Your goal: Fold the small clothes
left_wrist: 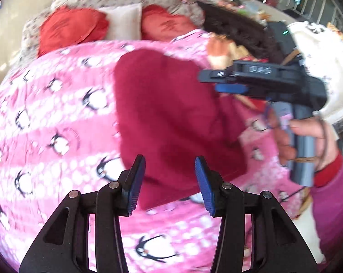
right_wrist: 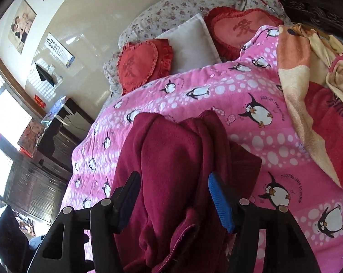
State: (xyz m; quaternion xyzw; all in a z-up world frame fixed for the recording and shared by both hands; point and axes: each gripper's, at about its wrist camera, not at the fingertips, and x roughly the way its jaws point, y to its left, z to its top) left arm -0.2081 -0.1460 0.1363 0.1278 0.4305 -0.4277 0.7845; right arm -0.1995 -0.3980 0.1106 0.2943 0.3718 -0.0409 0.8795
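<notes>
A dark red fleece garment (left_wrist: 171, 113) lies on a pink penguin-print blanket (left_wrist: 57, 136) on the bed. My left gripper (left_wrist: 170, 182) is open just above the garment's near edge, holding nothing. My right gripper shows in the left wrist view (left_wrist: 228, 82) at the garment's right side, held side-on in a hand. In the right wrist view the garment (right_wrist: 171, 170) is bunched and runs between the spread fingers of my right gripper (right_wrist: 174, 202); the blue pads stand apart from the cloth.
Two red heart cushions (right_wrist: 139, 66) and a white pillow (right_wrist: 191, 43) lie at the head of the bed. A cream and red blanket (right_wrist: 307, 91) is heaped on the right. A cabinet (right_wrist: 53, 136) and window stand left of the bed.
</notes>
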